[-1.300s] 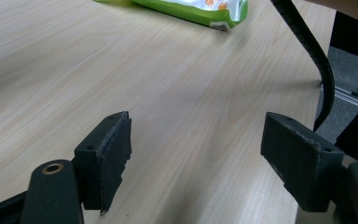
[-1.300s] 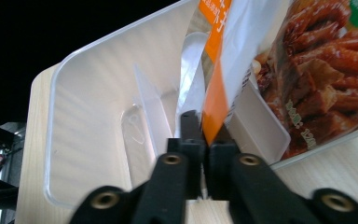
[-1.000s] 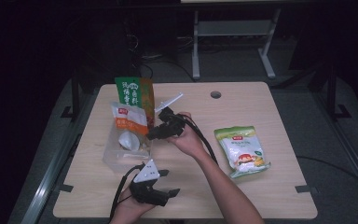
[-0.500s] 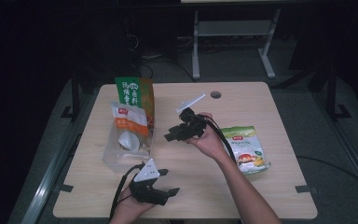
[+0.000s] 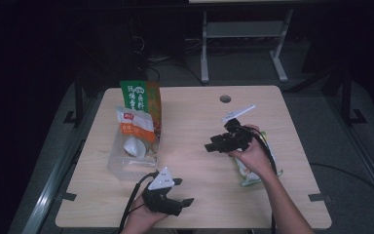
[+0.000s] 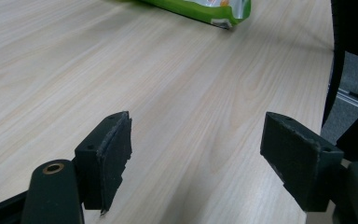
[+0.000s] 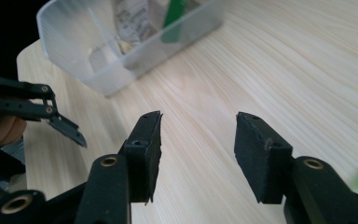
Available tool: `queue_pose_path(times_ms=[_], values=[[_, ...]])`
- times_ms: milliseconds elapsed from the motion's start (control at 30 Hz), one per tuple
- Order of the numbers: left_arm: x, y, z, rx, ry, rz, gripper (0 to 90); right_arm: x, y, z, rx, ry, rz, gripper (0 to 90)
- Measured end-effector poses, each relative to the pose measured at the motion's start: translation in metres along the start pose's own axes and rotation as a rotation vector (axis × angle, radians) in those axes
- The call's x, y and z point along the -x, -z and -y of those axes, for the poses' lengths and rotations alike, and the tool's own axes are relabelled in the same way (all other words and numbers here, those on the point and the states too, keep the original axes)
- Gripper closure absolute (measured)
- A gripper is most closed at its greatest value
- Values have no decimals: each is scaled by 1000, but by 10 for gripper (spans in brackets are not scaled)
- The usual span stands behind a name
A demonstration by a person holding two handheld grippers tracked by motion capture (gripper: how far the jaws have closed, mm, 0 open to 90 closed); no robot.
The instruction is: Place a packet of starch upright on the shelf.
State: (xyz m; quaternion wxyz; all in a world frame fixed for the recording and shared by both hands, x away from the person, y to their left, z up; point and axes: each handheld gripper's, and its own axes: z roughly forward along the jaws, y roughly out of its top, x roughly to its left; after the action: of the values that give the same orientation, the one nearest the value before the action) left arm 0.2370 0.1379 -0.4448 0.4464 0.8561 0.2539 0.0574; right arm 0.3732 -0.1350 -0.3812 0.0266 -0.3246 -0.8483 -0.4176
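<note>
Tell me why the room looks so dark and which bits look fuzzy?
High view: light falls on the table, the floor and room behind stay nearly black. Right gripper view: the clear plastic box at the top is soft and out of focus, with a blurred green smear at the right edge. Left gripper view: bright and even, the green packet slightly soft, the left tongs sharp.

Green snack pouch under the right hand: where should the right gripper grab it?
Probably the near bottom edge of the green snack pouch, coming in low from the person's side: it lies flat on the table, so only a thin seam fits between the open right gripper's fingers.
</note>
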Motion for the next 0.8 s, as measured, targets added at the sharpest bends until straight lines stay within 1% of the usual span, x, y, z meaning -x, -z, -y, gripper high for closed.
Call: queue_pose_path(times_ms=[133, 233, 267, 300, 333, 400, 467, 533, 567, 600, 633, 733, 800], values=[[1, -5, -3, -7, -11, 1, 244, 10, 19, 19, 5, -33, 25, 497], [2, -8, -6, -15, -13, 3, 246, 17, 32, 34, 3, -63, 63, 488], [2, -10, -7, -14, -5, 4, 246, 19, 36, 38, 6, -74, 74, 487], [2, -11, -8, -19, -12, 5, 246, 22, 39, 43, 8, -83, 81, 486], [2, -12, -9, -19, -12, 8, 248, 24, 43, 48, 8, -94, 94, 486], [3, -15, -12, -25, -20, 7, 251, 30, 50, 58, -5, -110, 136, 485], [3, -18, -16, -24, -24, 16, 261, 34, 55, 66, -12, -137, 152, 485], [3, -22, -20, -24, -32, 19, 264, 39, 61, 74, -19, -153, 181, 487], [4, -24, -22, -23, -27, 21, 265, 41, 64, 78, -22, -156, 190, 488], [4, -25, -24, -25, -31, 25, 265, 43, 67, 82, -30, -170, 202, 488], [5, -27, -26, -19, -27, 31, 265, 45, 69, 86, -34, -176, 210, 488], [5, -33, -33, -16, -34, 43, 276, 50, 77, 100, -40, -197, 233, 485], [6, -39, -36, -23, -34, 56, 293, 54, 83, 109, -45, -211, 247, 485]])
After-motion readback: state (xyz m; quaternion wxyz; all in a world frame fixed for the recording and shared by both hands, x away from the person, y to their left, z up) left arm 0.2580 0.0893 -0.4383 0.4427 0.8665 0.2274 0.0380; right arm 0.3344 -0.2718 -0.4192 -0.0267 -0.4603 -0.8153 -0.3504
